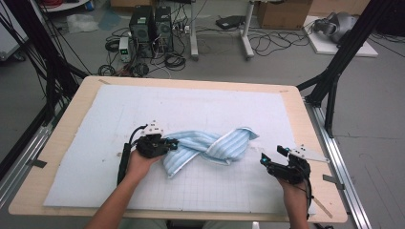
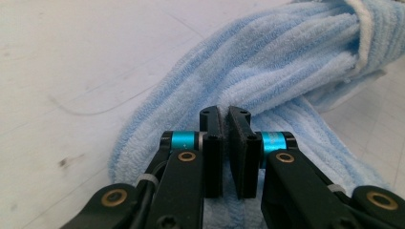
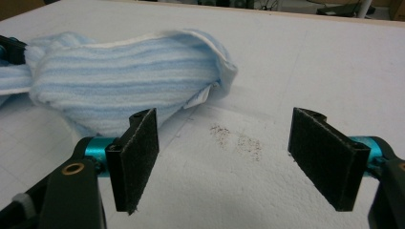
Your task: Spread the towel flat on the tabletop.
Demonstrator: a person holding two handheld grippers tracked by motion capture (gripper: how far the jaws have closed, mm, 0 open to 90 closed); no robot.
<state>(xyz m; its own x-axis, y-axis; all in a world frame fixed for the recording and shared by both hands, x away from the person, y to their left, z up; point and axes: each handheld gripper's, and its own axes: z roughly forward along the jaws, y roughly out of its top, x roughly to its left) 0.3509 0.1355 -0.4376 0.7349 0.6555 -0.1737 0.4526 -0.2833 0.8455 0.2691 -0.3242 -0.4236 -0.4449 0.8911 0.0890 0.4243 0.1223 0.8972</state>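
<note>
Forearms enter from the near table edge, one hand per tong. Left gripper (image 1: 173, 142) sits on the near-left end of the towel (image 1: 210, 149); in the left gripper view its jaws are pressed nearly together with towel pile (image 2: 286, 62) right at and under the pads (image 2: 213, 143). Cannot tell for sure if fabric is pinched between them. Right gripper (image 1: 272, 160) is off to the right of the towel, apart from it, jaws spread wide, nothing between. In the right gripper view (image 3: 224, 162) bare white mat (image 3: 305, 62) with a dark speck patch (image 3: 236, 140) lies just ahead of the open pads (image 3: 138, 157), towel end (image 3: 124, 86) ahead-left. Towel is light blue, striped, twisted into a rope, running from the left gripper up and right across the mat (image 1: 191, 102). Mat covers a wooden table (image 1: 64, 138). Beyond the far table edge: computer towers (image 1: 150, 24), cables on the floor, cardboard box (image 1: 284, 13).
</note>
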